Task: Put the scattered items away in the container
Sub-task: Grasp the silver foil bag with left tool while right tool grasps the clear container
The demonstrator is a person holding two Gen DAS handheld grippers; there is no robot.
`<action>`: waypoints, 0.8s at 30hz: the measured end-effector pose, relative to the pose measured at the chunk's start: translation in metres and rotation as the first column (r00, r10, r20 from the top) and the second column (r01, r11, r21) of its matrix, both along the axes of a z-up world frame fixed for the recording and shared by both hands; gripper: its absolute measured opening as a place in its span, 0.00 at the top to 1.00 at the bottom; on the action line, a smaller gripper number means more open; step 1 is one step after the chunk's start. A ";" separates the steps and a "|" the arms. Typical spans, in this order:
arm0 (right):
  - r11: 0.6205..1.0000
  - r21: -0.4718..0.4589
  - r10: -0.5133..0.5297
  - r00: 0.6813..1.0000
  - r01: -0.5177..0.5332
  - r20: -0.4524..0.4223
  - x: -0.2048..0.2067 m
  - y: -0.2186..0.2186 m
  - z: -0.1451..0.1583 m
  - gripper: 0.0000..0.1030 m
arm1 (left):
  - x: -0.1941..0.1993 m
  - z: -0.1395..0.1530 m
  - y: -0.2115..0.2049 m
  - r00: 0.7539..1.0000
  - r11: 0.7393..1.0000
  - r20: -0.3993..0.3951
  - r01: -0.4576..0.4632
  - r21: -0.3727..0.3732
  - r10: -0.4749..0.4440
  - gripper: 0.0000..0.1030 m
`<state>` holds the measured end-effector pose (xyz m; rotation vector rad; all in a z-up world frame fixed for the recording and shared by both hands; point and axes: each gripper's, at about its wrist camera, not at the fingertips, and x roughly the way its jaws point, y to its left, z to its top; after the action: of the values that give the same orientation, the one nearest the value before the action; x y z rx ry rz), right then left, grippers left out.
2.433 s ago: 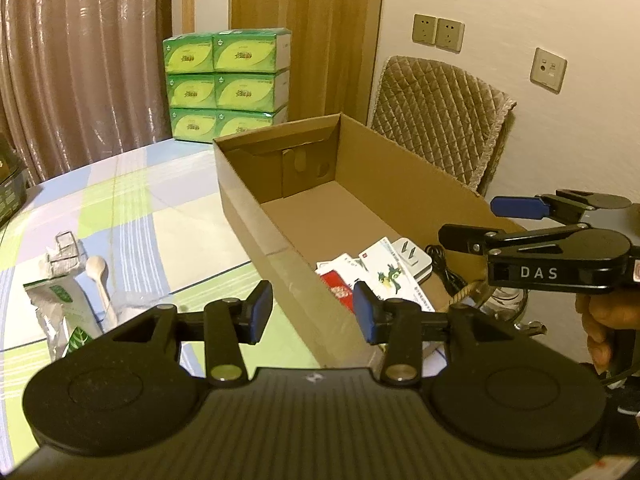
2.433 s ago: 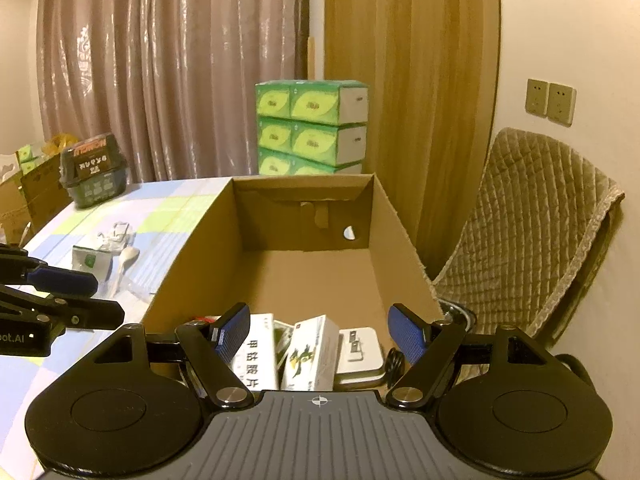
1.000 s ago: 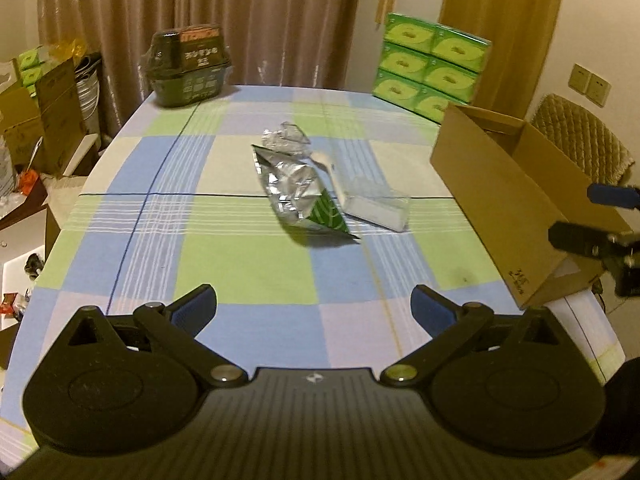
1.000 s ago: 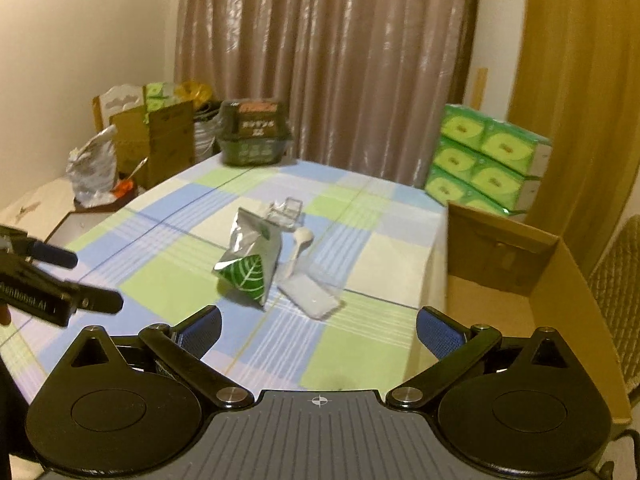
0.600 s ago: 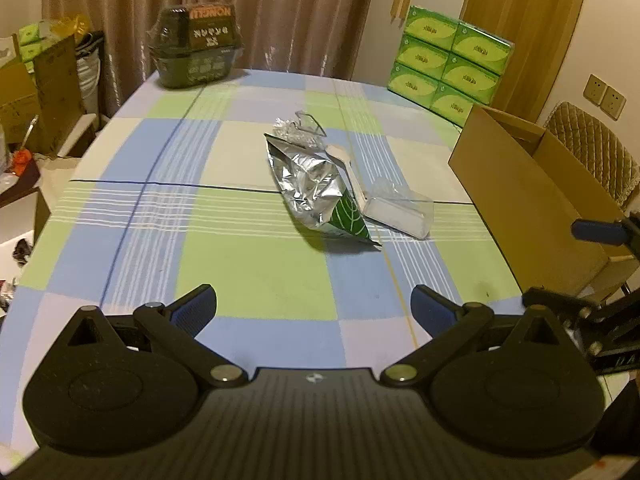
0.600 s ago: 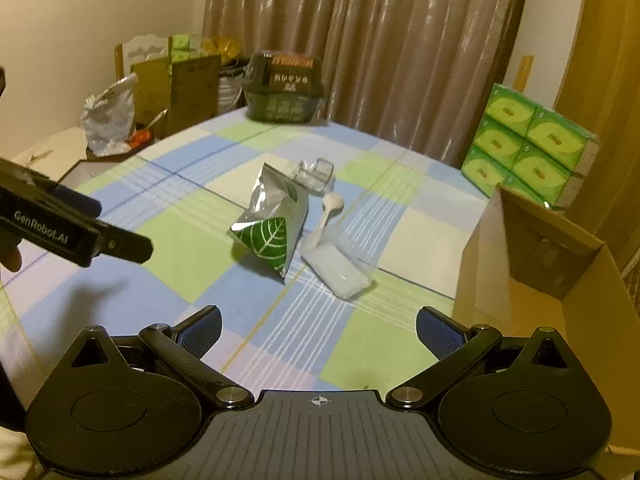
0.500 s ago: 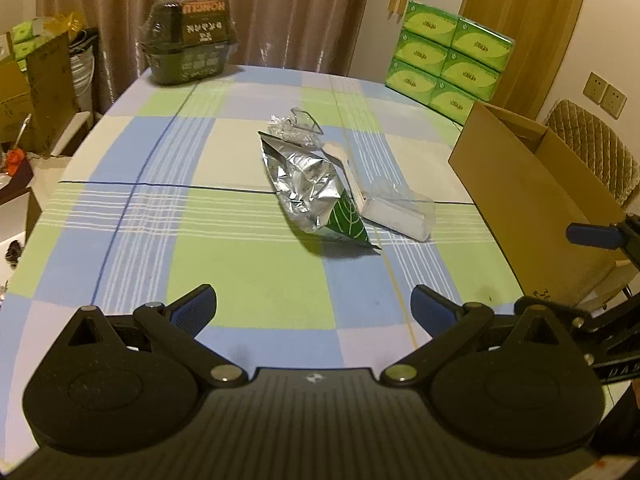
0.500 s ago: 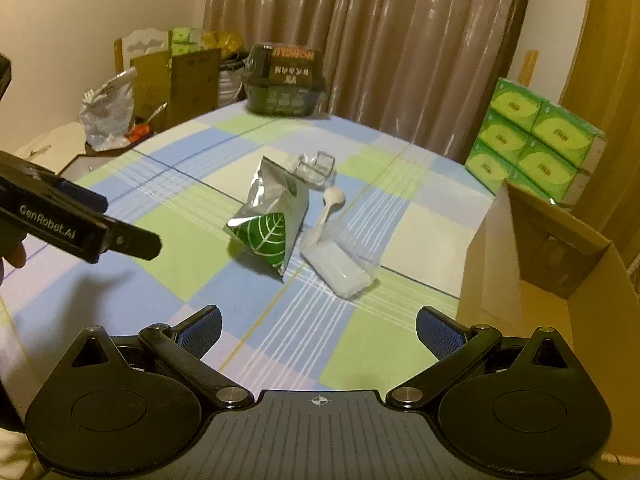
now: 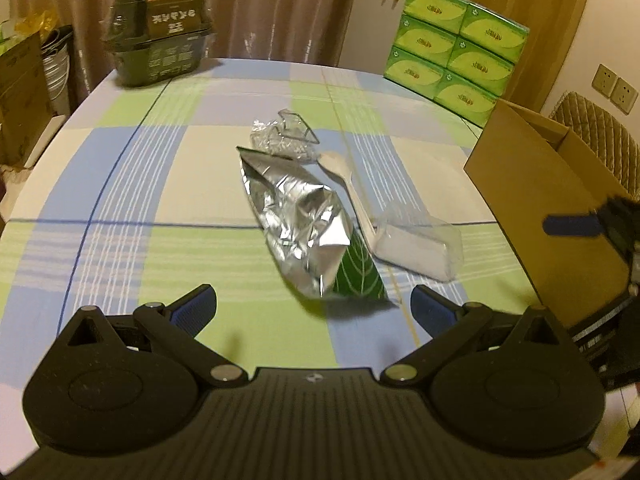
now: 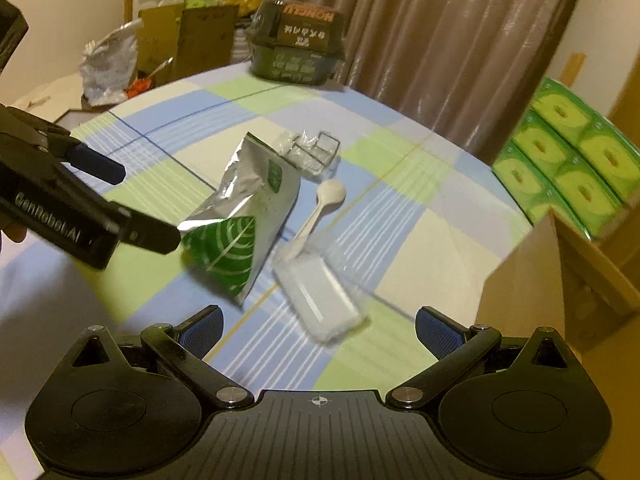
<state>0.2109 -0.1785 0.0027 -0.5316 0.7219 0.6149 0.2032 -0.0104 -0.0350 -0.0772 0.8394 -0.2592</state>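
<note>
A silver foil pouch [image 9: 304,224] with a green leaf print lies mid-table, also visible in the right wrist view as the pouch [image 10: 244,224]. Beside it lie a white plastic spoon [image 9: 344,176], a clear plastic tray [image 9: 416,248] and crumpled clear packaging [image 9: 284,140]. The cardboard box [image 9: 548,208] stands at the table's right edge. My left gripper [image 9: 314,308] hovers open just short of the pouch, holding nothing. My right gripper [image 10: 318,330] is open above the clear tray [image 10: 320,296], empty. The left gripper's fingers [image 10: 92,164] reach in beside the pouch.
A dark green packaged bin [image 9: 160,32] sits at the table's far left corner. Stacked green tissue boxes [image 9: 452,64] stand behind the cardboard box. Brown curtains hang behind the table. Cardboard and bags [image 10: 160,40] clutter the floor at left. A quilted chair [image 9: 600,136] stands behind the box.
Both grippers swung away from the box to the table, opened wide, and have since moved closer to the pouch and clear tray.
</note>
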 end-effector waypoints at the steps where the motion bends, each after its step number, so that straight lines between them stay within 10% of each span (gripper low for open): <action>1: 1.000 -0.015 0.010 1.000 -0.011 -0.009 0.007 0.003 -0.001 0.03 | 0.005 -0.001 0.000 1.000 1.000 -0.002 0.006 0.004 -0.006 0.02; 24: 0.991 -0.096 0.070 0.966 -0.097 -0.250 0.104 0.030 -0.044 0.29 | 0.114 -0.046 0.001 0.991 0.998 -0.137 -0.001 -0.066 -0.008 0.13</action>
<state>0.3147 -0.1482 -0.0415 -0.5943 0.9754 0.7320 0.3173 -0.0096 -0.0807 -0.1569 0.9677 -0.2870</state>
